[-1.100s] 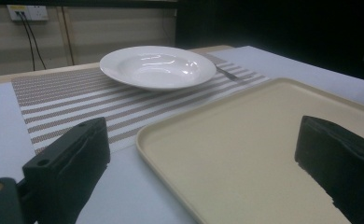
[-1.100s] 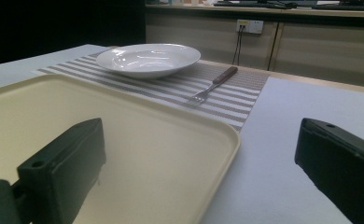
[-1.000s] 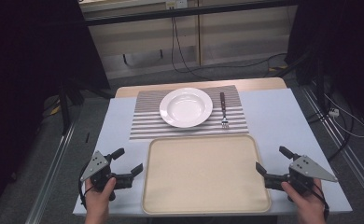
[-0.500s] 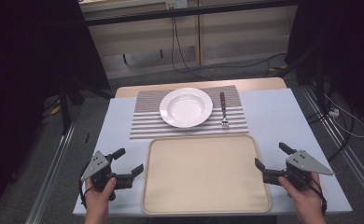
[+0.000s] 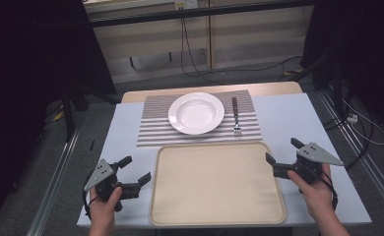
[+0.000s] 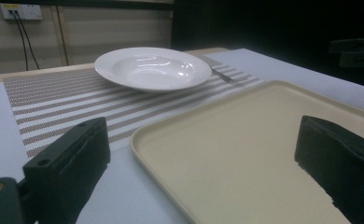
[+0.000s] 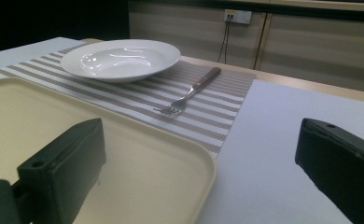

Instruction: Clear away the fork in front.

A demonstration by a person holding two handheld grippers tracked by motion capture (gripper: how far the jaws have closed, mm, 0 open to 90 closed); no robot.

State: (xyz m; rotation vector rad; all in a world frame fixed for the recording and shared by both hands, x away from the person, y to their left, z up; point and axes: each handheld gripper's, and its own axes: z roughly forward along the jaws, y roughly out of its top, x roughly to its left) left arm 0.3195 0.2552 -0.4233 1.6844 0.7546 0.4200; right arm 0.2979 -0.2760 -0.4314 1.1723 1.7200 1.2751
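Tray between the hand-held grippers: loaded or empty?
Empty. The tray shows a bare beige surface in the high view and both gripper views; the plate and fork lie on the striped placemat beyond it.

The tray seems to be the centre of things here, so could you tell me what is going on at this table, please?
A person holds a two-jaw tool in each hand, one at either side of an empty beige tray. The left tool hangs by the tray's left edge with its jaws open, and the right tool hangs by the right edge, also open. Neither holds anything. Beyond the tray, a white plate and a fork lie on a striped placemat, untouched.
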